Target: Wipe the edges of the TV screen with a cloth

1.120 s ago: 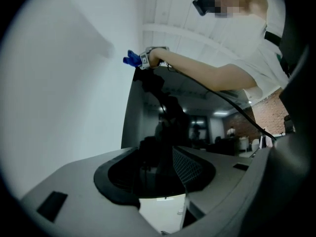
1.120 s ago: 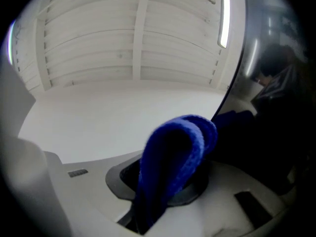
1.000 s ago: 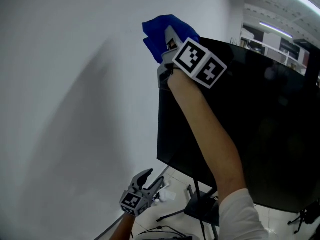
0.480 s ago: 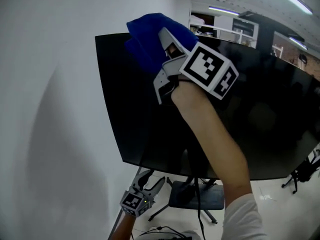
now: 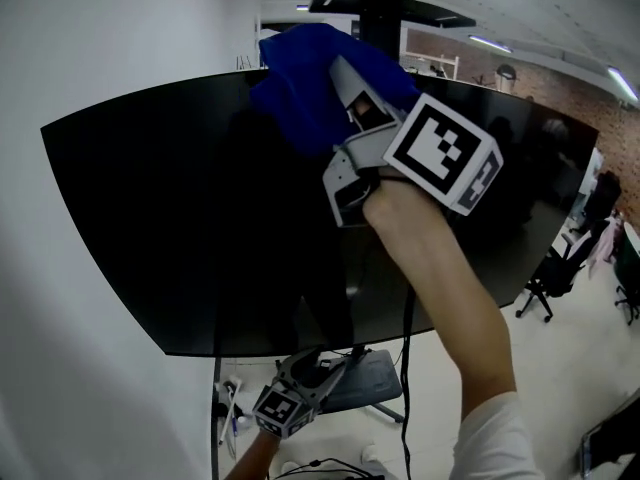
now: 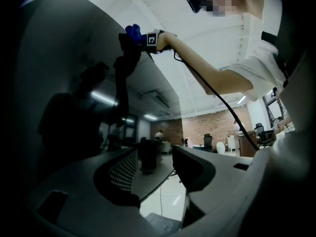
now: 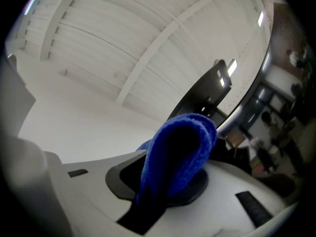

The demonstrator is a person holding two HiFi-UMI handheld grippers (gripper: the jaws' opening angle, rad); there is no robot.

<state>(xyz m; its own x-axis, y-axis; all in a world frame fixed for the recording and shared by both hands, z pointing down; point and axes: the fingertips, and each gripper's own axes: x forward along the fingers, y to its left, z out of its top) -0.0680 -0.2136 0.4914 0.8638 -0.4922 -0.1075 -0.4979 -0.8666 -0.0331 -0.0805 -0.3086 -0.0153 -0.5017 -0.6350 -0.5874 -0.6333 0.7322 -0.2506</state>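
Note:
A large black TV screen (image 5: pixel 180 218) on a stand fills the head view. My right gripper (image 5: pixel 345 98) is raised to the screen's top edge, shut on a folded blue cloth (image 5: pixel 310 83) that lies over that edge near the middle. In the right gripper view the blue cloth (image 7: pixel 180 152) is clamped between the jaws, with the TV's top edge (image 7: pixel 207 95) beyond it. My left gripper (image 5: pixel 318 370) hangs low below the screen, open and holding nothing. In the left gripper view the screen (image 6: pixel 74 107) rises at the left, and the right gripper with the cloth (image 6: pixel 134 33) shows at the top.
A white wall (image 5: pixel 60 48) stands behind and left of the TV. The TV stand's base (image 5: pixel 365 388) and cables (image 5: pixel 405 408) lie on the pale floor below. Office chairs (image 5: pixel 560 268) and desks stand at the far right.
The right gripper with the cloth has moved rightward along the TV's top edge, from the upper left corner toward the middle. The head view has swung, showing much more of the screen.

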